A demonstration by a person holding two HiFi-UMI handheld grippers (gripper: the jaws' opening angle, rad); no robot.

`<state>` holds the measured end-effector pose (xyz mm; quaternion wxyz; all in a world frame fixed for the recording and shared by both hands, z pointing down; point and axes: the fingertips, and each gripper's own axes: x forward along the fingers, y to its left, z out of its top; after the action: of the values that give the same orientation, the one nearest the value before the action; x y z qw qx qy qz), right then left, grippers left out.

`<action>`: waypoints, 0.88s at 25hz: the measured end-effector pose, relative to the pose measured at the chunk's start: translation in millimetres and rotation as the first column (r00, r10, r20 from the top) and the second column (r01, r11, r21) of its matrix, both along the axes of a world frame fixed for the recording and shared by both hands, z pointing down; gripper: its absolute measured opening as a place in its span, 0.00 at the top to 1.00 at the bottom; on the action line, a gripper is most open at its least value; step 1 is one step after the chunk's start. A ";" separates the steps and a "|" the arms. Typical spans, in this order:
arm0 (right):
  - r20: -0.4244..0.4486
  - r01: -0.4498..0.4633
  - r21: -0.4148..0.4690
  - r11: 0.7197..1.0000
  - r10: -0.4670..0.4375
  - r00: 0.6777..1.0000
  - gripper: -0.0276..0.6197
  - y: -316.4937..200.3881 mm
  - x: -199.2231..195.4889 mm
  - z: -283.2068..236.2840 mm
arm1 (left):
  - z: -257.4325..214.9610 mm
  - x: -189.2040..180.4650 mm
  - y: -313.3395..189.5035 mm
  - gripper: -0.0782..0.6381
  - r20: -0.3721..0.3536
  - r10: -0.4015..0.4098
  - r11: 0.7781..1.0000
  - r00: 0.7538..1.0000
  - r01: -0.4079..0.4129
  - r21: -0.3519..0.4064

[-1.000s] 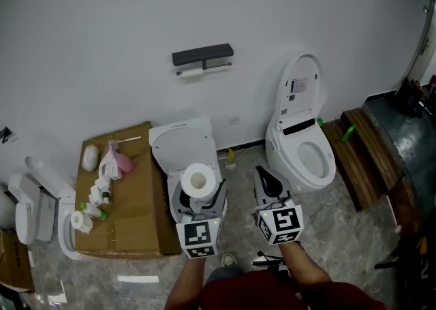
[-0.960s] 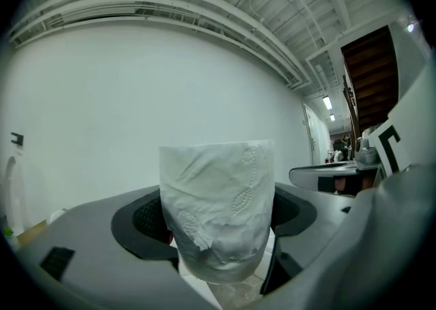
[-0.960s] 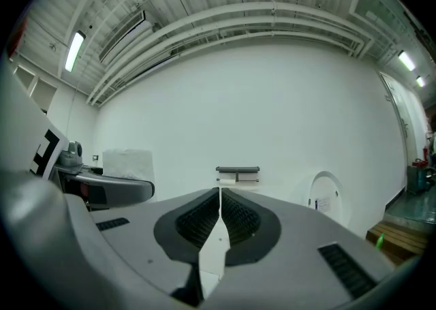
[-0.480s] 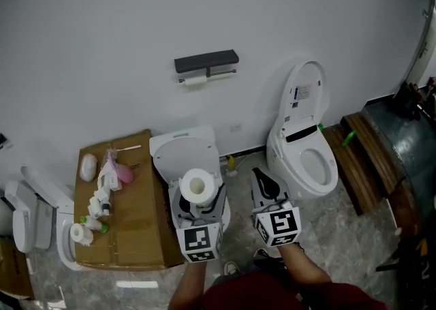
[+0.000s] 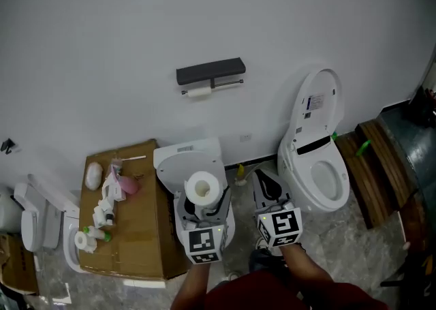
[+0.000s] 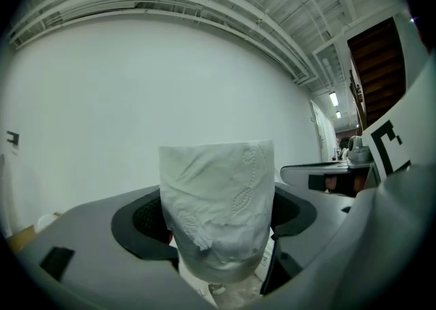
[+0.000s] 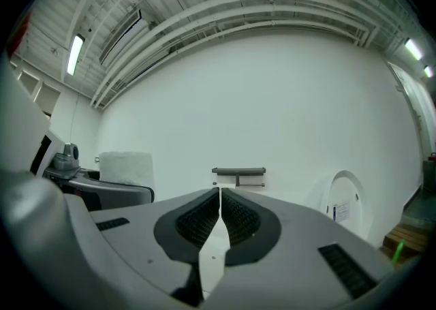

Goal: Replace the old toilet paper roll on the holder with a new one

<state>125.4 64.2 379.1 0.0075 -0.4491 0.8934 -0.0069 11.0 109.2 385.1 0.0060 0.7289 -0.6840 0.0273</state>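
A full white toilet paper roll (image 5: 203, 189) (image 6: 216, 208) stands upright between the jaws of my left gripper (image 5: 202, 201), which is shut on it. My right gripper (image 5: 268, 188) (image 7: 219, 217) is beside it, shut and holding nothing. On the white wall ahead hangs the dark holder (image 5: 210, 71) (image 7: 238, 172) with a nearly used-up roll (image 5: 199, 90) on its bar. Both grippers point level at the wall, still some way short of the holder.
A white toilet with a raised lid (image 5: 320, 159) stands at the right; another toilet (image 5: 191, 159) sits below my left gripper. A cardboard box (image 5: 139, 227) with small items lies at the left. Wooden steps (image 5: 371, 169) are at the far right.
Both grippers have moved forward toward the wall; the holder sits lower and slightly larger in the head view. The roll stays in the left jaws, and the right jaws stay shut.
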 end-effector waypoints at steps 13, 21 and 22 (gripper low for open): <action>0.031 0.123 -0.014 0.992 -0.123 0.992 0.92 -124.2 19.6 -5.2 | -14.1 23.6 -112.7 0.28 0.027 -0.125 0.992 0.992 0.125 -0.004; 0.044 0.161 -0.054 0.985 -0.159 0.986 0.92 -180.8 18.0 12.7 | -5.4 15.6 -154.7 0.28 0.046 -0.205 0.978 0.978 0.206 -0.039; 0.045 0.168 -0.059 0.984 -0.165 0.985 0.92 -183.4 14.1 14.3 | -4.6 12.6 -157.3 0.28 0.048 -0.209 0.977 0.977 0.211 -0.040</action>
<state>139.5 -119.2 393.4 0.0107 -0.3727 0.9268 -0.0443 23.6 -48.1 380.4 0.0102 0.6516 -0.7563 0.0577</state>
